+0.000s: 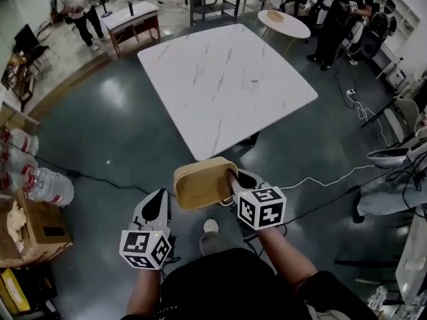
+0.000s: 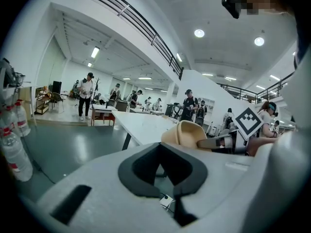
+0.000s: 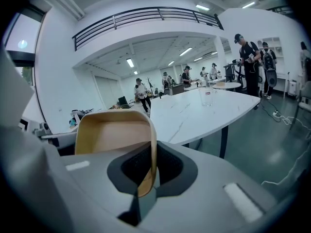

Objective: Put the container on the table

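A tan, rounded-rectangular container (image 1: 203, 182) hangs over the dark floor just short of the white marble table (image 1: 227, 79). My right gripper (image 1: 233, 177) is shut on the container's right rim. In the right gripper view the thin wall of the container (image 3: 114, 130) runs down between the jaws of the right gripper (image 3: 146, 176), with the table (image 3: 204, 110) beyond. My left gripper (image 1: 159, 204) hangs lower left of the container, apart from it. In its own view the left gripper (image 2: 167, 181) stands shut with nothing in it, and the container (image 2: 187, 132) shows ahead.
Large water bottles (image 1: 40, 182) and a cardboard box (image 1: 33, 232) line the left edge. A white cable (image 1: 320, 175) crosses the floor at right, near a chair (image 1: 393, 155). A clear glass (image 3: 208, 96) stands on the table. People and smaller tables (image 1: 283, 22) are at the back.
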